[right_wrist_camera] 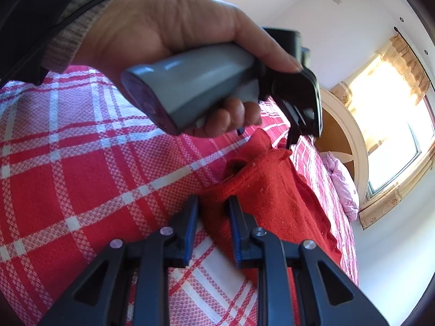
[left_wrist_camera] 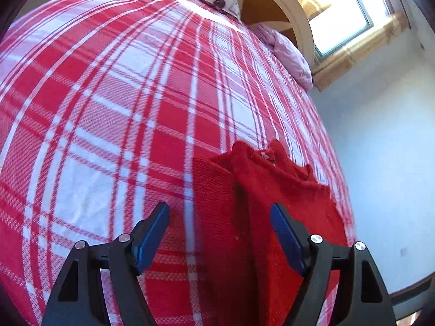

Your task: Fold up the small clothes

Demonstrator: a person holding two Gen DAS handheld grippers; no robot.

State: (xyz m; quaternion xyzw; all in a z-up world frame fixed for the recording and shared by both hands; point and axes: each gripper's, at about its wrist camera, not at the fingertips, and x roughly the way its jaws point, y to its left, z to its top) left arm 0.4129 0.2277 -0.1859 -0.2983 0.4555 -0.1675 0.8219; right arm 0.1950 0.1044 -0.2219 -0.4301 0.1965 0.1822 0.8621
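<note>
Two tools over a red knitted garment on a bed

The red knitted garment lies partly folded on the red-and-white checked bedspread, near the bed's edge. The left tool hangs wide above it, gripping nothing; the right tool stands narrowly parted at the garment's corner.

red knit garment, red-white plaid bedspread
</note>
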